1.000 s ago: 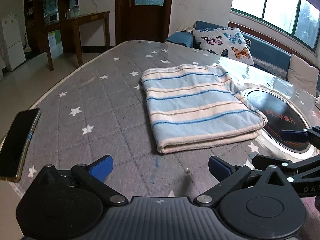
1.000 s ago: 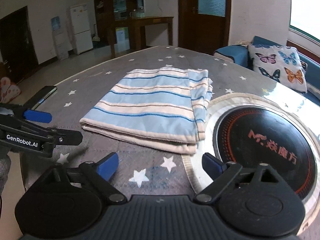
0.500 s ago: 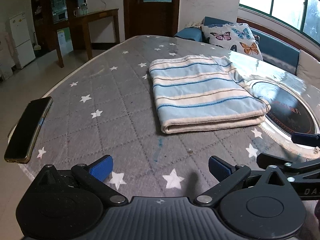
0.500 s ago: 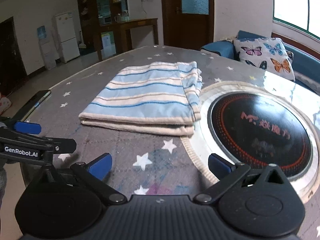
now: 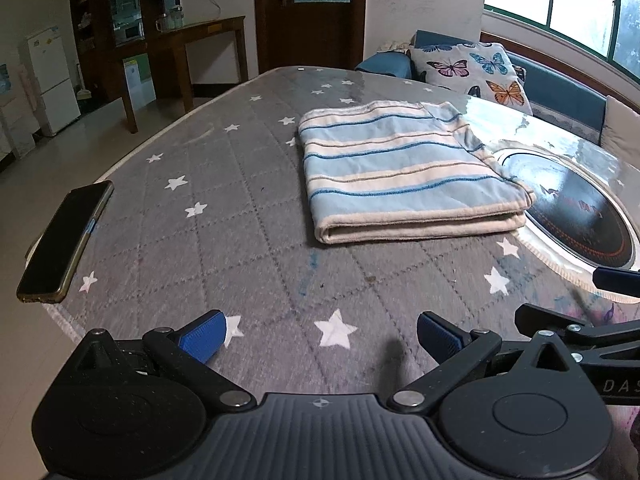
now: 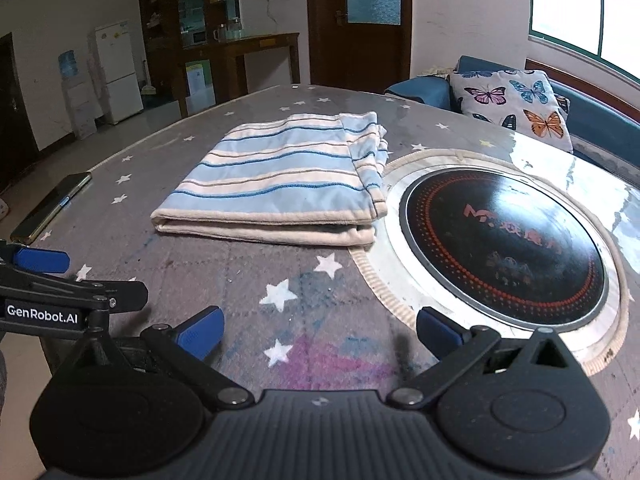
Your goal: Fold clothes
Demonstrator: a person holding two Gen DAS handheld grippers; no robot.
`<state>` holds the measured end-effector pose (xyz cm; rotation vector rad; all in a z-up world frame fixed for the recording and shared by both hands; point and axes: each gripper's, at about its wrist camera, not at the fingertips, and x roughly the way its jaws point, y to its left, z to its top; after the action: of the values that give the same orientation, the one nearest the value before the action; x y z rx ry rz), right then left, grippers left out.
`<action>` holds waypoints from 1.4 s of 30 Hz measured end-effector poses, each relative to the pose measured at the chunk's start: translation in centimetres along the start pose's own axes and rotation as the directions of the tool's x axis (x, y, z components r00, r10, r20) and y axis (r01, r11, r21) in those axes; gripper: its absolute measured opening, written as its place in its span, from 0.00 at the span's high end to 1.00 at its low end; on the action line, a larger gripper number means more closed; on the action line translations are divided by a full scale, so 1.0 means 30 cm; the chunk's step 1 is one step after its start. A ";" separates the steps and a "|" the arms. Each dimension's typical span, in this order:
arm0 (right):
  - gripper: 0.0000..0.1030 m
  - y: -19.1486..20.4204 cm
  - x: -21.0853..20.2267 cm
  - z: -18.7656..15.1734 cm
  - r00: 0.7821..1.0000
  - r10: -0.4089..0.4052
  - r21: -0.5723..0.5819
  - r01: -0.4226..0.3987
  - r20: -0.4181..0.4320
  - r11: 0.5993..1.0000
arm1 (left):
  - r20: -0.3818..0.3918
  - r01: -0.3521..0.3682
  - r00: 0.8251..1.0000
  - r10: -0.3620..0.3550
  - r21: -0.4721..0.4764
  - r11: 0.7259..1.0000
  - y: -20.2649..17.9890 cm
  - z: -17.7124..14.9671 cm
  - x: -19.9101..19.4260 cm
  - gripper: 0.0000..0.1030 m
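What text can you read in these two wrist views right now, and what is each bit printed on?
"GenRobot.AI": white lettering on the side of the left gripper, seen from the right wrist view.
"DAS": cut off at the frame edge, on the side of the right gripper, seen from the left wrist view.
Red logo and characters on the black round cooktop: too blurred to read.
Fridge stickers: too small to read.
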<state>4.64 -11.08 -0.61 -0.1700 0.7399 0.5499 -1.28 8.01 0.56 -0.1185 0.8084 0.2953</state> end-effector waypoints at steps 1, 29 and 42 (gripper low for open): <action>0.00 0.001 -0.003 -0.002 1.000 -0.003 0.001 0.003 0.000 1.000 | 0.001 -0.001 1.000 0.001 0.000 1.000 -0.001 -0.003 -0.003 0.00; 0.00 0.009 -0.052 -0.073 1.000 -0.021 0.032 0.022 -0.020 0.999 | 0.001 -0.067 0.998 0.067 0.038 0.997 -0.049 -0.057 -0.055 0.00; 0.00 0.013 -0.071 -0.071 1.000 -0.017 0.033 0.017 -0.006 0.999 | 0.024 -0.098 0.995 0.097 0.035 0.995 -0.060 -0.055 -0.070 0.00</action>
<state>1.89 -12.33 -0.72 -0.1471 0.7520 0.5206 -3.26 5.48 0.95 -0.0422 0.7980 0.3734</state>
